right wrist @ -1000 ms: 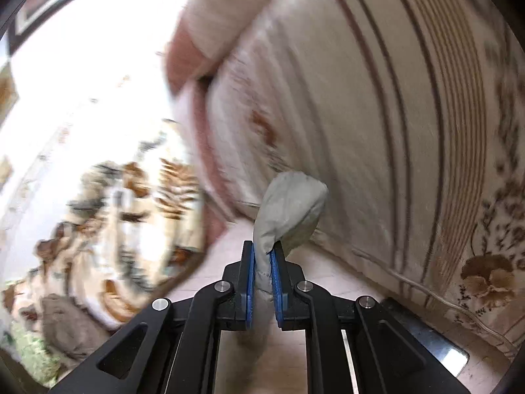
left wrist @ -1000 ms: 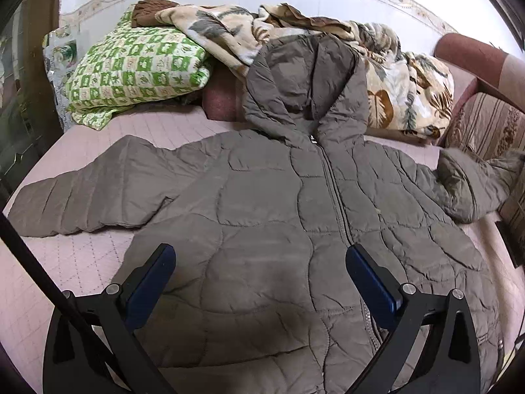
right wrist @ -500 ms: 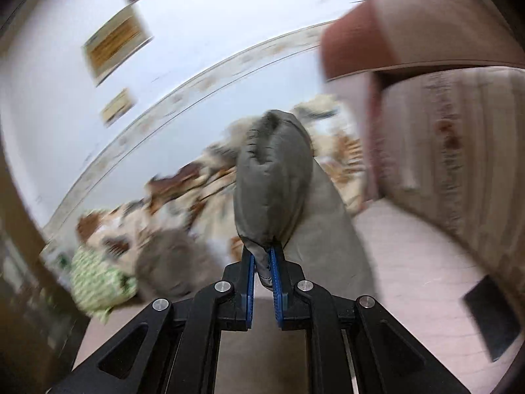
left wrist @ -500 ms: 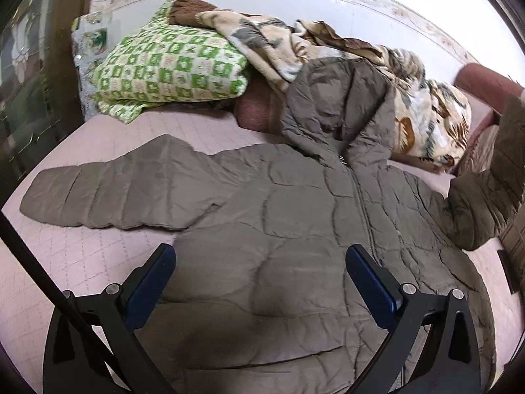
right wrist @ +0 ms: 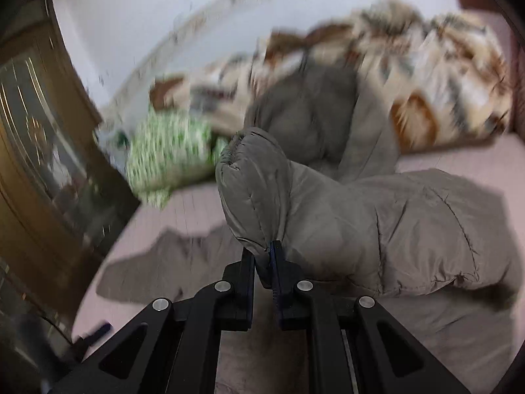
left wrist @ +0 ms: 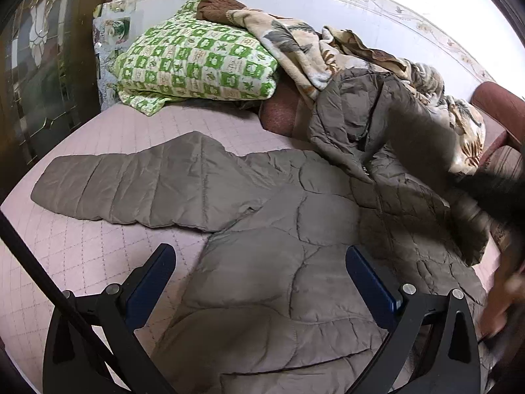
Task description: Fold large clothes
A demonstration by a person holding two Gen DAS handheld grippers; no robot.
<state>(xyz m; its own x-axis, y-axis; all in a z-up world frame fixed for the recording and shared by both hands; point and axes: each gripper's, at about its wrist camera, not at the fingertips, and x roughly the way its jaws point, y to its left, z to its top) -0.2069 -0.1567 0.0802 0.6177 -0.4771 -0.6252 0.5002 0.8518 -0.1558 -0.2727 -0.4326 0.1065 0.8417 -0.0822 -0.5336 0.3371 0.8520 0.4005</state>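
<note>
The big pink quilted bed (left wrist: pixel 108 249) fills most of the room in front of me, with a white wall (left wrist: pixel 328 10) behind it and a dark wooden cabinet (left wrist: pixel 39 75) at one side. Spread across the bed is the large grey-brown puffy coat (left wrist: pixel 288 262), front side up, with its zip running down the middle. Its hood (left wrist: pixel 354 111) leans up against a heap of bedding at the far end. One sleeve (left wrist: pixel 131 184) lies flat and straight on the bed, reaching out toward the cabinet side. The other sleeve (right wrist: pixel 377 229) is lifted off the bed and bent back over the coat's body. At the far end sits a green and white checked pillow (left wrist: pixel 197 65), and beside it a crumpled leaf-print blanket (left wrist: pixel 295 49) in cream and brown. A small brown cloth (left wrist: pixel 216 6) rests on top of the pillow. The left tongs (left wrist: pixel 261 279) hang just above the lower part of the coat, spread wide, with nothing between them; the coat's bottom half lies right under and between the two blue pads (left wrist: pixel 367 282). The right tongs (right wrist: pixel 262 262) are squeezed tight on the cuff (right wrist: pixel 249 190) of the lifted sleeve, and the cuff sticks up just past the tips, puffy and rounded. The right view is blurry, so the things behind the sleeve look smeared.
</note>
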